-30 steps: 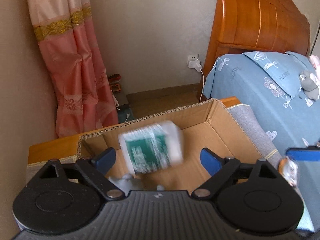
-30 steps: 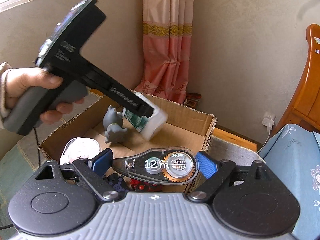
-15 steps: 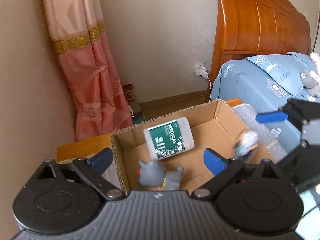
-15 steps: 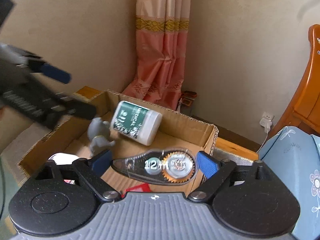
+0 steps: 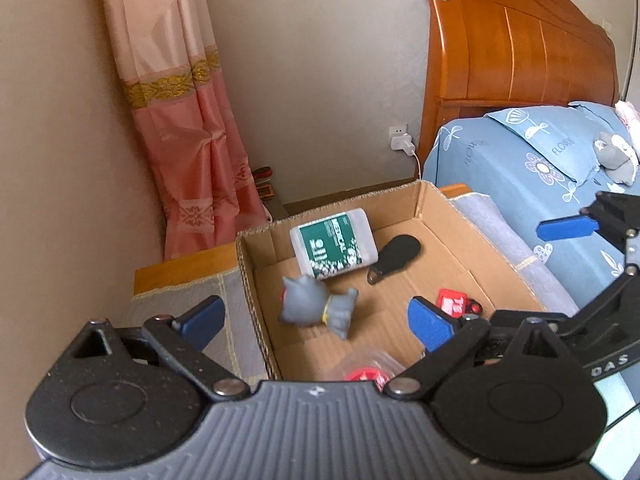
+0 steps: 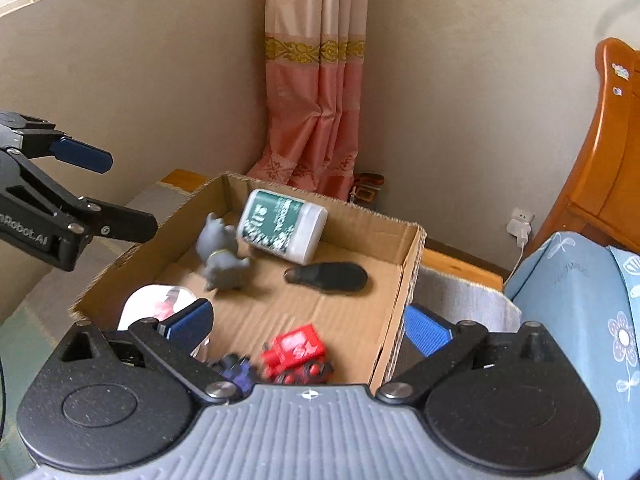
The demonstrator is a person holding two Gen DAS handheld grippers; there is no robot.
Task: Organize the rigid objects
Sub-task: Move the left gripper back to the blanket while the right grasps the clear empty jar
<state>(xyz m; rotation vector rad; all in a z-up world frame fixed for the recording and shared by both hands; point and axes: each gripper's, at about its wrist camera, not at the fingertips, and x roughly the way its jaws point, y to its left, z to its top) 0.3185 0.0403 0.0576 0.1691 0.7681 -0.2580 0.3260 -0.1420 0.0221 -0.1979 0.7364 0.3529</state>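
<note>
Below my two tongs sits an open cardboard box [image 6: 406, 264]. Both my left gripper [image 5: 316, 322] and my right gripper [image 6: 308, 326] are spread apart, holding nothing. Inside the box, a white bottle with a green label [image 6: 282, 225] leans against the far wall, beside a grey cat figure [image 6: 222, 258]. A black oval object [image 6: 328, 276] lies mid-floor, and a red toy car [image 6: 298, 350] sits nearest my right gripper. Behind stand a pink curtain [image 6: 316, 108] and a wooden headboard [image 5: 516, 44].
</note>
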